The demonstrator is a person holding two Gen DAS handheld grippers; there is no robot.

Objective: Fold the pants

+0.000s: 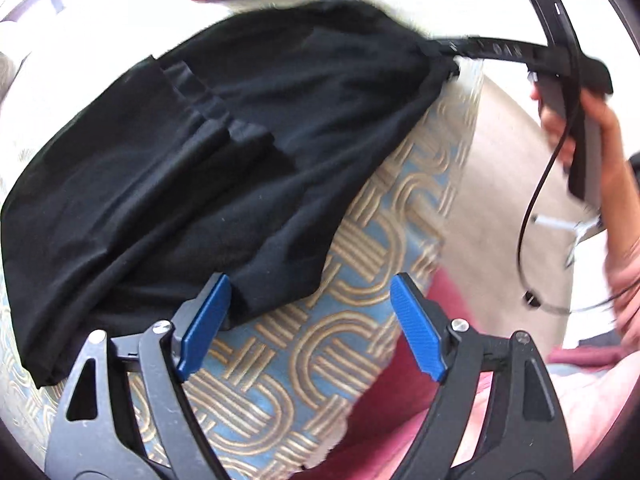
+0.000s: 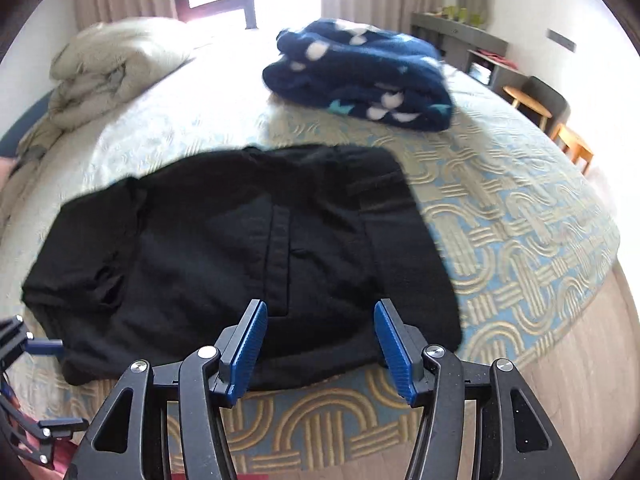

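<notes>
Beige duvet [image 2: 108, 68]: it lies bunched at the far left of the bed, well apart from the pants.
Left gripper [image 1: 310, 324]: its blue fingers [image 1: 206, 326] stand wide apart and hold nothing. The left finger touches the near edge of the black cloth; between the fingers only the bedspread shows. In the right wrist view a part of this gripper shows at the left edge, beside the left end of the pants.
Pants [image 2: 240, 260]: black, folded into a wide flat packet, they lie on the bed near its front edge. A straight seam runs down the middle of the packet.
Bedspread [image 2: 520, 232]: pale blue with a gold pattern of arcs, it covers the bed under the pants.
Right gripper [image 2: 320, 340]: its blue fingers [image 2: 394, 350] are apart, with nothing clamped. They stand over the near edge of the pants; whether they touch the cloth, I cannot tell. In the left wrist view this gripper [image 1: 452, 54] reaches the right end of the pants, and the right hand [image 1: 600, 140] holds its handle.
Navy blanket [image 2: 360, 76]: folded, with white spots, it lies behind the pants, farther on the bed, apart from them.
Far right: a grey shelf [image 2: 460, 36] stands by the wall, and wooden stools [image 2: 528, 104] beside the bed.
</notes>
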